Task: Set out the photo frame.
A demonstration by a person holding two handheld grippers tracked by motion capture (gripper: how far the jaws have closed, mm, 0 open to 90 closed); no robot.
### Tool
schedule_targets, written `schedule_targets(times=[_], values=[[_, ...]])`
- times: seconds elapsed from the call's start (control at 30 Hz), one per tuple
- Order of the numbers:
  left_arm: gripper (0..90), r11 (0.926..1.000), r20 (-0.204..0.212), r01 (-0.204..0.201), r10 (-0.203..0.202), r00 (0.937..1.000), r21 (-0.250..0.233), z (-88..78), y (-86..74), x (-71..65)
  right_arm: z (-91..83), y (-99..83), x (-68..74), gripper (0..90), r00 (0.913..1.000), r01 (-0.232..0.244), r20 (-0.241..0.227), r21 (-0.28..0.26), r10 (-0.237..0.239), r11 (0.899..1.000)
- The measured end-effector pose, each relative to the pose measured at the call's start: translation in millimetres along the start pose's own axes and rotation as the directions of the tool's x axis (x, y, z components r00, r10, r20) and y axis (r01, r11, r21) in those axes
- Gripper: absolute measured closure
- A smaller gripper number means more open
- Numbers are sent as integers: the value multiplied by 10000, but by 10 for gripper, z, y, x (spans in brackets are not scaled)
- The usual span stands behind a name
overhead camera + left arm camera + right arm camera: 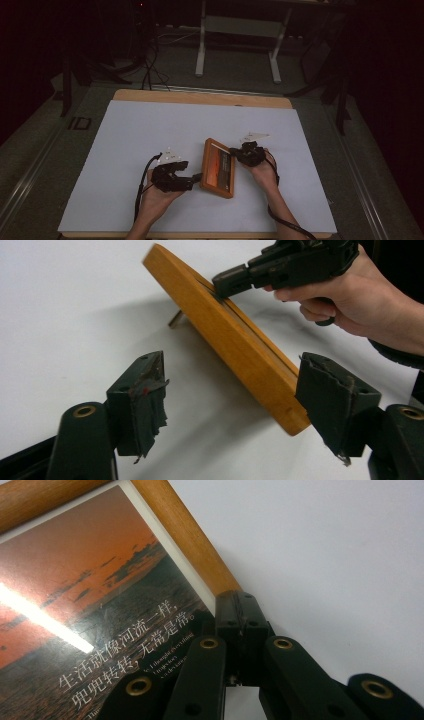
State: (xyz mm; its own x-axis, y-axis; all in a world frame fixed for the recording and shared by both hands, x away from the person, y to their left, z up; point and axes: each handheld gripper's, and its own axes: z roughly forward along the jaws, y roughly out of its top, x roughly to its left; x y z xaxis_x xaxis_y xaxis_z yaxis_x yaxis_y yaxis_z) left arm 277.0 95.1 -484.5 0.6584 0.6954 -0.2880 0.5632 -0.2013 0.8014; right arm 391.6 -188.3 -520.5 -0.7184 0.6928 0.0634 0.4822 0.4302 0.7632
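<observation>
1. Your right gripper (239, 152) has its jaws clenched on the upper rim of the wooden picture frame (218, 168), at a corner; in the right gripper view the wood runs straight into the jaw tips.
2. Your left gripper (230, 390) has its jaws released and spread wide. The frame's lower corner sits between them, just beside the right-hand jaw; I judge no contact.
3. The frame stands tilted on the white table (150, 130), with a back stand (175, 319) showing beyond your left jaws.
4. Handling judgement: stiff, fairly light, varnished wood likely slippery; the glazed print is fragile.
5. Take hold on the wooden rim only, near corners, never across the glass.
</observation>
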Motion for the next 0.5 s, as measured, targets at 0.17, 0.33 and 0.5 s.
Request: schedule_targets(times=[0.17,0.33,0.5], values=[[250,9988,313,118,-133,9994,476,138,-19,-56,0,-1,0,900,10000,-10,-3,-12,10,10000],[248,9958,779,389,-454,9959,826,263,-55,-60,0,-2,0,900,10000,-4,-7,-13,4,10000],[339,9935,1287,482,-614,9898,1031,339,-62,-69,1,2,-4,900,10000,25,-30,7,-25,10000]])
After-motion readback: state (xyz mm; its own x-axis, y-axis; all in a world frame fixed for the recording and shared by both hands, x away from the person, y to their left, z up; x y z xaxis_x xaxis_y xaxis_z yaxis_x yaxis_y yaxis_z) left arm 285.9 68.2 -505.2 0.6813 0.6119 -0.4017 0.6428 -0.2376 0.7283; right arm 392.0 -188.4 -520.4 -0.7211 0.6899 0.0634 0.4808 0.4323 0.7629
